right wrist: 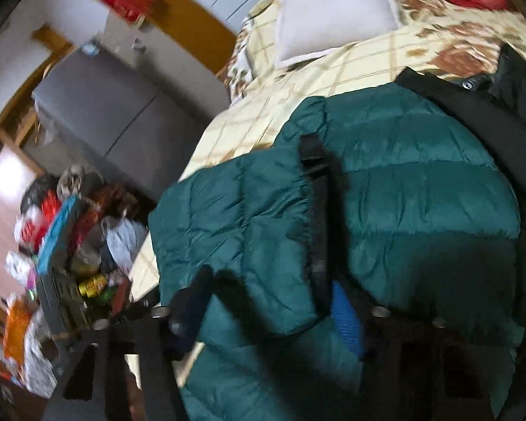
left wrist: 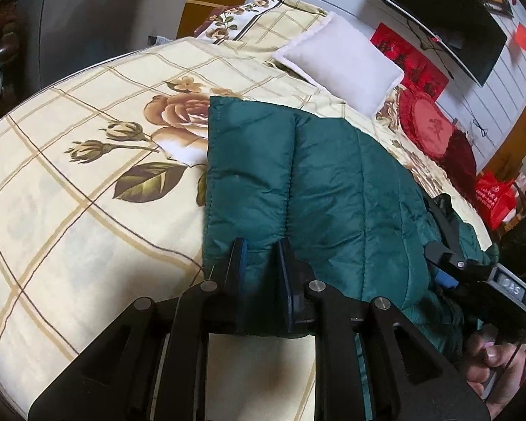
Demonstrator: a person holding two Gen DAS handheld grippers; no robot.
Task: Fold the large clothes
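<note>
A dark green quilted puffer jacket [left wrist: 319,182] lies on a bed with a cream floral sheet [left wrist: 70,182]. My left gripper [left wrist: 261,249] is shut on the jacket's near hem, with green fabric pinched between its fingers. My right gripper [right wrist: 266,298] shows blurred in the right wrist view. Its jaws stand apart around a fold of the jacket [right wrist: 385,182], next to a black zipper strip [right wrist: 317,210]. The right gripper also appears at the right edge of the left wrist view [left wrist: 449,263], resting at the jacket's side.
A white pillow [left wrist: 343,59] and a red round cushion [left wrist: 431,122] lie at the head of the bed. A black TV [left wrist: 442,17] hangs on the wall. A grey cabinet [right wrist: 115,119] and a pile of clutter [right wrist: 70,245] stand beside the bed.
</note>
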